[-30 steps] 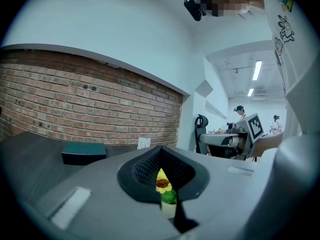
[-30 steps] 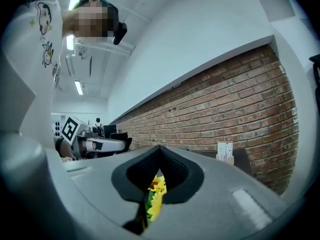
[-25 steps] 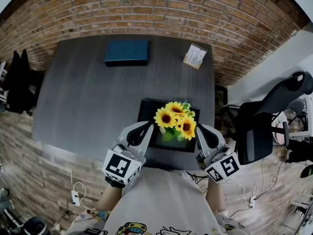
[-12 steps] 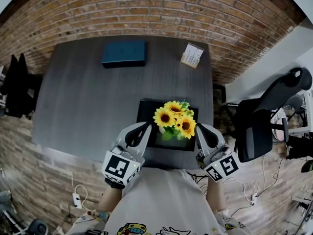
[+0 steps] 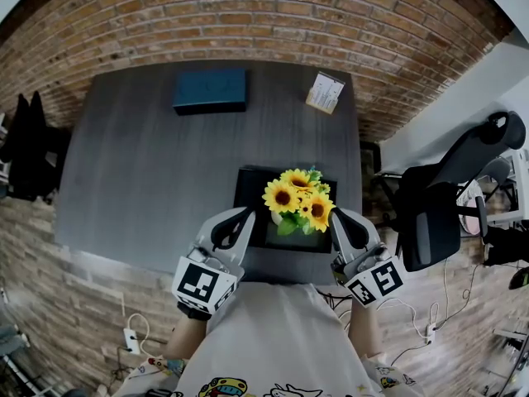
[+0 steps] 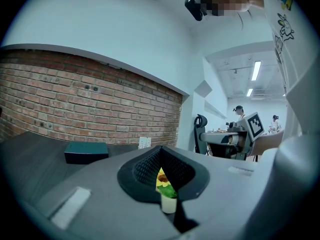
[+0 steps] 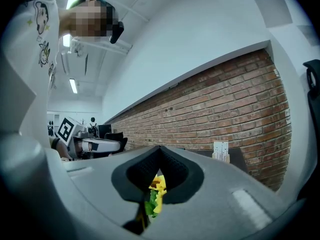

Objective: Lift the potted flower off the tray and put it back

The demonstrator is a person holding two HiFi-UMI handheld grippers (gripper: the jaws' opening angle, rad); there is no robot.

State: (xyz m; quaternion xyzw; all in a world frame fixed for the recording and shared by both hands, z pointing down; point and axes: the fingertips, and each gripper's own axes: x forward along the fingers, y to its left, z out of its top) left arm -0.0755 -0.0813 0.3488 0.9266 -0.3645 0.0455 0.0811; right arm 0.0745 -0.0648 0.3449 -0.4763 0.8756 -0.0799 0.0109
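Head view: rectangular black tray (image 5: pixel 246 187) sits on a dark grey wooden table (image 5: pixel 157 164), close to the edge nearest the person. A bunch of yellow sunflowers in a small white pot (image 5: pixel 297 201) stands on the tray, towards its near side.

Left gripper (image 5: pixel 240 218), grey with black pads, lies at the tray's left near corner. Right gripper (image 5: pixel 340 218), same build, lies at the tray's right edge. The potted flower is between them. Cannot tell from above whether either tip touches the blooms.

Left gripper view: jaws of the left gripper (image 6: pixel 161 151) are pressed together with nothing clamped. White pot and a bloom (image 6: pixel 167 196) show beyond them, through the slit below the pads.

Right gripper view: jaws of the right gripper (image 7: pixel 160 150) are likewise together and empty. Yellow petals and green leaves (image 7: pixel 155 194) show past them.

Beyond the tray, at the table's far side: a flat teal box (image 5: pixel 211 89) to the left and a small white card stand (image 5: pixel 325 93) to the right. A black office chair (image 5: pixel 438 222) stands right of the tray, off the table. A red brick wall (image 5: pixel 248 15) runs behind the table.
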